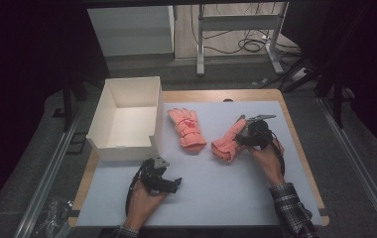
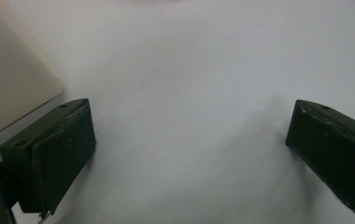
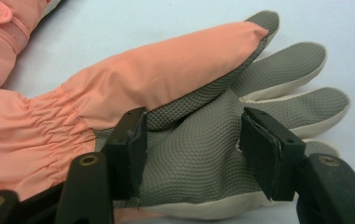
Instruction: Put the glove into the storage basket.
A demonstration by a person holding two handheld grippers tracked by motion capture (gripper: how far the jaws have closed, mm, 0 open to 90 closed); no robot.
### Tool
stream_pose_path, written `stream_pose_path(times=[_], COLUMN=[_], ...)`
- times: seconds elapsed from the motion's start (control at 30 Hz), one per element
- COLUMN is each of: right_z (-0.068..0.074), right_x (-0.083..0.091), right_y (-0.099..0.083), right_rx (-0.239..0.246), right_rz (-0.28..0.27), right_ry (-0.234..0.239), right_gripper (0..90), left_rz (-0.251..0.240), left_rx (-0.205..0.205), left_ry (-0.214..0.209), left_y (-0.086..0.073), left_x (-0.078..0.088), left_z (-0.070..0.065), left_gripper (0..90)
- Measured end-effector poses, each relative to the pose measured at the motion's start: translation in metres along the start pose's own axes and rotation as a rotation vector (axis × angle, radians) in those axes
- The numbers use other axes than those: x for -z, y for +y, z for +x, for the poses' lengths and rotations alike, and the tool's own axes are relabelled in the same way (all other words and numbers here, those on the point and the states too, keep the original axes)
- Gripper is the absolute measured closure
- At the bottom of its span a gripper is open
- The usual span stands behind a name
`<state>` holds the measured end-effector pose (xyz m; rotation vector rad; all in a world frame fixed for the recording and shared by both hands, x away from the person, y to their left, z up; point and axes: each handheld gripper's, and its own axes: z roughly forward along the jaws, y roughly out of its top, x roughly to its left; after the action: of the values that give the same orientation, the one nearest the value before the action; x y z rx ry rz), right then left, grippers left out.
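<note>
Pale grey bench (image 1: pixel 211 188) carries a pink glove (image 3: pixel 157 74) lying palm-up at its right side; the right tongs (image 3: pixel 192 154) straddle its grey palm, jaws parted, not yet pinching. Beside it lies a second glove (image 1: pixel 187 128), then a white box (image 1: pixel 127 116). Left tongs (image 2: pixel 185 154) rest open, holding nothing.

Beside the white box (image 1: pixel 127 116), two gloves are showing salmon pink. The nearer glove (image 1: pixel 187 128) is bearing a small red mark on its back. The farther glove (image 3: pixel 166 88) is showing a grey, fine-grained palm with cream edging. The worktop (image 1: pixel 226 188) is lying pale blue-grey with a tan wood rim. A plaid sleeve (image 1: pixel 290 208) is showing dark checks. Both grippers' fingers (image 2: pixel 59 158) are looking black.
</note>
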<state>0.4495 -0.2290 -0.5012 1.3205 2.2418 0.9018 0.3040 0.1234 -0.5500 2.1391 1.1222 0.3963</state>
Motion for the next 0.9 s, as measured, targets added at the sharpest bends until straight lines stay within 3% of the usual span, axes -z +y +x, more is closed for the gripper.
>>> stream_pose_path(times=[0.13, 0.23, 0.5, 0.77, 0.9], right_z=[0.004, 0.007, 0.014, 0.006, 0.002], right_x=[-0.002, -0.003, -0.002, 0.006, 0.015], right_y=[-0.002, -0.004, -0.002, -0.001, -0.001], right_rx=[0.019, 0.006, 0.043, -0.018, -0.012], right_rz=[0.017, 0.015, 0.019, 0.0, -0.024], right_ry=[-0.031, -0.053, -0.09, -0.011, 0.04], right_gripper=[51.6, 68.4, 84.5, 87.1, 87.3], left_rz=[0.0, 0.0, 0.0, 0.0, 0.0], left_rx=[0.0, 0.0, 0.0, 0.0, 0.0], left_ry=[0.0, 0.0, 0.0, 0.0, 0.0], left_y=[0.0, 0.0, 0.0, 0.0, 0.0], left_x=[0.0, 0.0, 0.0, 0.0, 0.0], left_z=[0.0, 0.0, 0.0, 0.0, 0.0], left_gripper=[1.3, 1.3, 1.4, 1.4, 1.4])
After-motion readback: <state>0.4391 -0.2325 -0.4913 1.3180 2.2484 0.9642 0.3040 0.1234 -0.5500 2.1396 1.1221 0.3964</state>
